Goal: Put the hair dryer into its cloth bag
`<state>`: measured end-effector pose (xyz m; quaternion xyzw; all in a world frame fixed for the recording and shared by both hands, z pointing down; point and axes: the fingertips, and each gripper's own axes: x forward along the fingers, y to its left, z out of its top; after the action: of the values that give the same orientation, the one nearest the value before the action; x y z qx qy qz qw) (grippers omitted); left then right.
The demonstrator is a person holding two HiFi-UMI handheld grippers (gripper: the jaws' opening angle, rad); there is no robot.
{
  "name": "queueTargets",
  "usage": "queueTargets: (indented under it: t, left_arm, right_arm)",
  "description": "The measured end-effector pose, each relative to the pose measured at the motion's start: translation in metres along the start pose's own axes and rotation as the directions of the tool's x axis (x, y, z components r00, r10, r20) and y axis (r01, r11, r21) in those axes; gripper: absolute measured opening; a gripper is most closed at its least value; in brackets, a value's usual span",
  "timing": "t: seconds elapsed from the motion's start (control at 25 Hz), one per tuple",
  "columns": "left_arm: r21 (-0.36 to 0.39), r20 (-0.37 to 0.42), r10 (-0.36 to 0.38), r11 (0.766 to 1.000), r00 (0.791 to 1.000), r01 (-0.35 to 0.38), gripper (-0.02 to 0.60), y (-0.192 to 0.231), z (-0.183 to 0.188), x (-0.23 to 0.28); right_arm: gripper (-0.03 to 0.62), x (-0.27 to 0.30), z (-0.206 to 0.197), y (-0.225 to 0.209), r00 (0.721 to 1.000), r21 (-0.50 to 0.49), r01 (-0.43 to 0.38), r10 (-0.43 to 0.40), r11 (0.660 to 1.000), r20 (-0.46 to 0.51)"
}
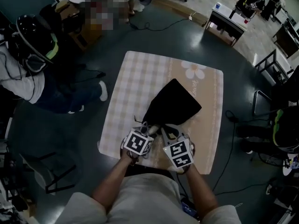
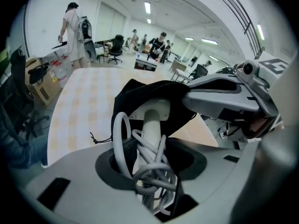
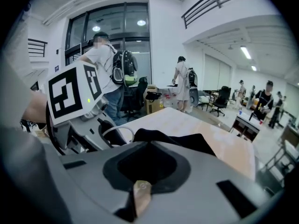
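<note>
- Two handheld claws are working side by side at lower centre of the head view. The left gripper (image 1: 147,128) and the right gripper (image 1: 168,132) are both meeting the near mouth of the black cloth bag (image 1: 174,101). The bag is lying on the beige checked tablecloth (image 1: 135,78) and stretching toward the upper right.
- Between the claws, the white hair dryer (image 1: 158,130) is showing only as a pale bit at that mouth.
- At bottom centre of the left gripper view, the jaws are clamping the dryer's handle (image 2: 152,120) together with its looped white cord (image 2: 122,139). The handle is running straight up the frame, and its far end is sitting inside the bag (image 2: 140,90).
- At centre of the right gripper view, the jaws are sitting pressed together, apparently pinching the bag's rim (image 3: 154,135), whose fabric is peaking just past the tips.
- Judging from this, the coming push is depending on one line: the bag is lying dead ahead of the left claw, along the handle's long axis. The left hand is carrying the dryer, and the right is holding the mouth just beside it.
</note>
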<state>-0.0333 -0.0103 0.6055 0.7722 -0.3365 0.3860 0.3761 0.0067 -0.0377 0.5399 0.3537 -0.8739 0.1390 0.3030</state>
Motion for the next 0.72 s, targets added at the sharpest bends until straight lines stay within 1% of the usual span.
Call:
queueTargets:
  t: [0.08, 0.12, 0.24, 0.28, 0.44, 0.6, 0.72]
  left_arm:
    - [0.007, -0.010, -0.002, 1.000, 1.000, 0.002, 0.195, -0.002, -0.002, 0.001]
    - [0.030, -0.015, 0.008, 1.000, 1.000, -0.007, 0.195, -0.003, -0.003, 0.002]
    - [0.154, -0.036, 0.053, 0.987, 0.998, -0.047, 0.195, -0.007, -0.006, 0.008]
    - [0.177, -0.043, 0.054, 0.983, 0.998, -0.045, 0.195, -0.009, -0.007, 0.009]
    - [0.172, -0.042, 0.009, 0.985, 0.999, -0.001, 0.195, -0.018, -0.007, 0.012]
    - [0.228, -0.046, -0.002, 0.974, 0.999, 0.012, 0.195, -0.026, -0.007, 0.012]
    - [0.221, -0.053, -0.008, 0.975, 0.999, 0.019, 0.195, -0.027, -0.009, 0.020]
  right_arm:
    - [0.026, 0.001, 0.004, 0.000, 1.000, 0.001, -0.004, 0.004, 1.000, 0.007]
    - [0.026, 0.001, 0.005, 0.000, 1.000, 0.004, -0.007, 0.007, 1.000, 0.010]
    - [0.026, 0.001, 0.005, 0.001, 1.000, 0.015, -0.017, 0.016, 1.000, 0.010]
    - [0.026, 0.002, 0.005, 0.002, 1.000, 0.014, -0.018, 0.018, 1.000, 0.008]
    - [0.026, 0.002, 0.004, 0.004, 1.000, 0.006, -0.026, 0.026, 1.000, 0.003]
    - [0.026, 0.002, 0.002, 0.002, 1.000, 0.009, -0.023, 0.023, 1.000, 0.003]
    - [0.026, 0.001, 0.002, 0.005, 0.999, -0.004, -0.037, 0.038, 0.999, 0.004]
